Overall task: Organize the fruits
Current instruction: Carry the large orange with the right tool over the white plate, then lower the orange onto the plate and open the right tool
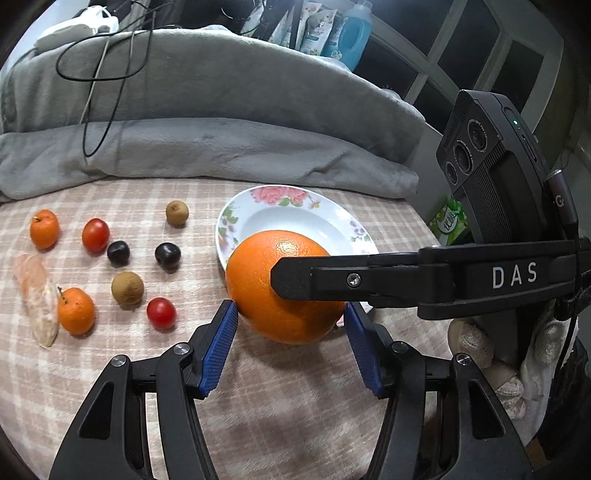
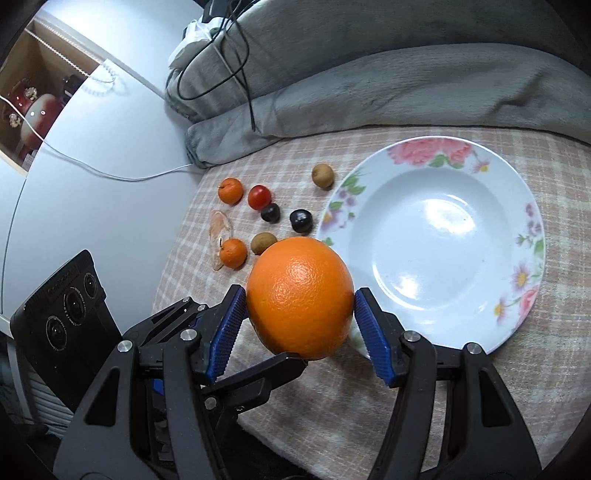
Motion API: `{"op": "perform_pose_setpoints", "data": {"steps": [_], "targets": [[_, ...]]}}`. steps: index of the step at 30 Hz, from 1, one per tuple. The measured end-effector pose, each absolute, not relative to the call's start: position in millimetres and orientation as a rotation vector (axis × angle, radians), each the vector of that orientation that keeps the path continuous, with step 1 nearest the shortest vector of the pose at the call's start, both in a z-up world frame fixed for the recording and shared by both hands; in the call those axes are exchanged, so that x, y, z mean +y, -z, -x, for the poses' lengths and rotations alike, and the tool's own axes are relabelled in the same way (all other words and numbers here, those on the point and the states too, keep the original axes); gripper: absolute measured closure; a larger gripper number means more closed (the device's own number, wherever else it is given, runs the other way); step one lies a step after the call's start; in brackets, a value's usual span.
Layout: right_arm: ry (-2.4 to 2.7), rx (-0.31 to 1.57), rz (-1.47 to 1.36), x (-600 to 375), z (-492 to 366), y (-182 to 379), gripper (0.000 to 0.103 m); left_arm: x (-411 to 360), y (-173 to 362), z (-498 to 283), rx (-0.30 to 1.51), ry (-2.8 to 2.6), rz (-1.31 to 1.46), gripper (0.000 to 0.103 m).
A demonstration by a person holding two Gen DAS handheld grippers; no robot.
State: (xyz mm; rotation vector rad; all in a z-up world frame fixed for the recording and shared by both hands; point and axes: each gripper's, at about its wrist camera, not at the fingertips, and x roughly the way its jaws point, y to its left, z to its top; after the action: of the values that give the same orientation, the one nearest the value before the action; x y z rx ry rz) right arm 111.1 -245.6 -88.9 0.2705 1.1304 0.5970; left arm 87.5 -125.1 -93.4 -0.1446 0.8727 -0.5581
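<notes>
A large orange (image 1: 273,280) (image 2: 299,295) hangs just above the checked cloth, held from two sides at once. My left gripper (image 1: 291,314) is shut on it, blue pads against its flanks. My right gripper (image 2: 300,299) is shut on it too; one black finger (image 1: 332,280) crosses its front in the left wrist view. An empty floral plate (image 1: 280,194) (image 2: 424,147) lies right behind the orange. Left of it lie two mandarins (image 1: 44,229) (image 1: 75,310), two cherry tomatoes (image 1: 95,235) (image 1: 160,313), two dark round fruits (image 1: 118,253) (image 1: 167,257), two brown fruits (image 1: 177,213) (image 1: 127,288) and a peeled citrus segment (image 1: 37,299).
A folded grey blanket (image 1: 221,147) with a black cable (image 1: 96,92) over it bounds the far side. A blue bottle (image 1: 356,29) and packets stand behind. A white wall (image 2: 92,147) and the cloth's edge lie to the left in the right wrist view. A gloved hand (image 1: 476,343) grips the right tool.
</notes>
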Motion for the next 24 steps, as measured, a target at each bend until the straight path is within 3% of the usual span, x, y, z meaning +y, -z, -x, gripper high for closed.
{"op": "perform_pose_setpoints", "data": {"steps": [6, 10, 18, 24], "targets": [[-0.589, 1.121, -0.269, -250.5, -110.4, 87.4, 0.039, -128.5, 94.4, -90.0, 0.874, 0.563, 0.131, 0.044], [-0.502, 1.016, -0.199, -259.0, -104.2, 69.7, 0.038, -124.3, 91.7, -87.3, 0.862, 0.554, 0.133, 0.044], [-0.409, 0.884, -0.071, -263.7, -89.4, 50.9, 0.026, -107.8, 83.0, -78.5, 0.830, 0.512, 0.125, 0.044], [-0.373, 0.823, -0.069, -267.1, -82.3, 42.3, 0.026, -86.2, 77.1, -72.4, 0.808, 0.457, 0.124, 0.044]]}}
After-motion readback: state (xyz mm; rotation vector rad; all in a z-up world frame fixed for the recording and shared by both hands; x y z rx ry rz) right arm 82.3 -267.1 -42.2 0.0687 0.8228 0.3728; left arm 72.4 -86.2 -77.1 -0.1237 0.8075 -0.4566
